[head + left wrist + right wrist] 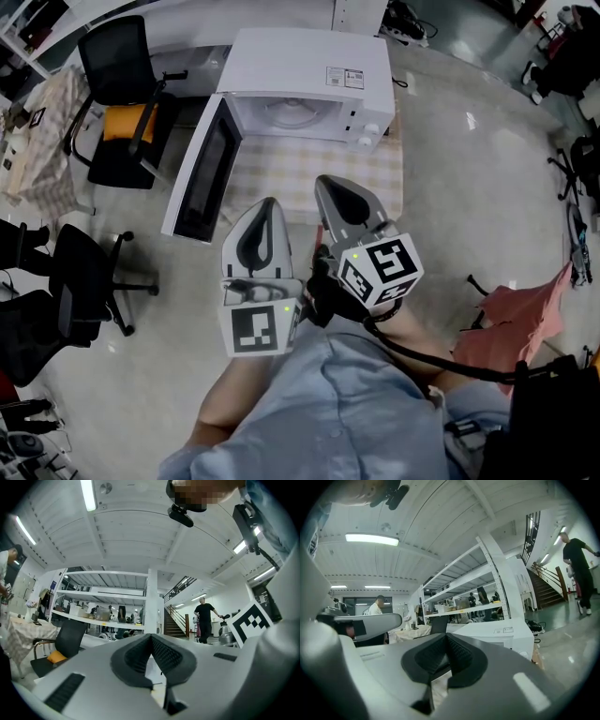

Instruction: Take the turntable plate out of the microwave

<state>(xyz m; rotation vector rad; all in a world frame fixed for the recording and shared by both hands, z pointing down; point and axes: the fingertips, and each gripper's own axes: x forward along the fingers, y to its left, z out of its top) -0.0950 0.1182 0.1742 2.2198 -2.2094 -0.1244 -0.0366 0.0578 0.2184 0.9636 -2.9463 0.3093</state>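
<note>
Both grippers sit close to your chest, side by side, pointed level at the microwave [309, 66] but well short of it. Left gripper [267, 203]: fingers pressed together, nothing btwn them. Right gripper [328, 181]: same, shut and empty. That fits a carry pose, not a grasp; neither is set up to take anything yet.

The turntable plate [291, 114] is inside the cavity: a pale round shape lying flat on the cavity floor, as far as the head view shows. Rim detail is too small to read from here.

The door [200, 169] hangs fully open to the left, so the cavity mouth faces you w/ nothing blocking it. The microwave stands at the back of a worktop [281, 183] w/ a checked cloth, leaving bare cloth in front, prob. the spot to set the plate down.

My read: the task is at the approach stage. Since the plate lies flat and low, you'll likely need to spread the fingers before entering and pinch the near rim. The door crowds the left side, so the right gripper looks to have the freer line in.
</note>
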